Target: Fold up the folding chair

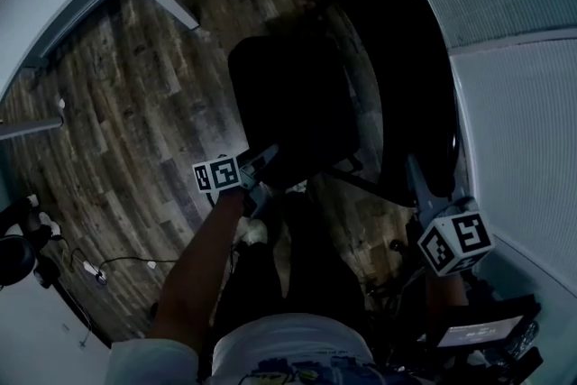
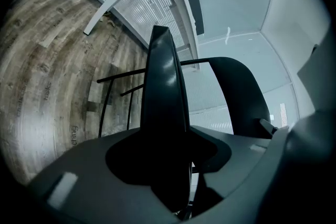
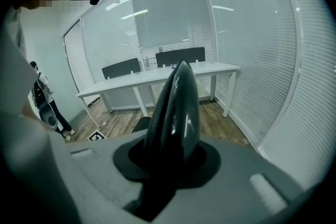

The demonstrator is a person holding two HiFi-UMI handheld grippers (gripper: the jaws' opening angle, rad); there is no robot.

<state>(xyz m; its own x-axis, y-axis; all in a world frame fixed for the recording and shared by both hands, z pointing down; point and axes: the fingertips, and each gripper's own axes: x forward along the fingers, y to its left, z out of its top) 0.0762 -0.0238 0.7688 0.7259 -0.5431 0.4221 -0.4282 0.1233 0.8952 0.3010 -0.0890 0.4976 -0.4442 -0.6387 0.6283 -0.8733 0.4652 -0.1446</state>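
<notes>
The folding chair [image 1: 406, 59] stands on the wood floor [image 1: 117, 104] straight ahead of both tongs, black against the boards. The left tongs [image 1: 264, 160] pinch the near edge of the seat [image 1: 288, 104]. In the left gripper view the seat runs away from them edge-on as a dark slab, with the thin leg tubes [image 2: 113, 99] on one side of it and the backrest [image 2: 239, 92] on the other. The right tongs [image 1: 416, 178] are pressed onto the lower side edge of the backrest, which rises narrow and glossy between them in the right gripper view. The light is poor, so the pad contact itself is a reading rather than a plain sight.

The chair is not yet folded: beyond the tongs, seat and backrest stand well apart.

The frame looks like rigid tube, so it should move as one stiff linkage about its hinges and not flex. The weight is probably moderate and easy enough for two holds. The seat seems thick enough for a deep bite. The backrest is smooth and shiny and may slide in the tongs if pulled sideways. The sound holds are the seat's front edge, for swinging it up, and the backrest's rim, to steady the frame, both kept away from the hinge where the parts close together.
</notes>
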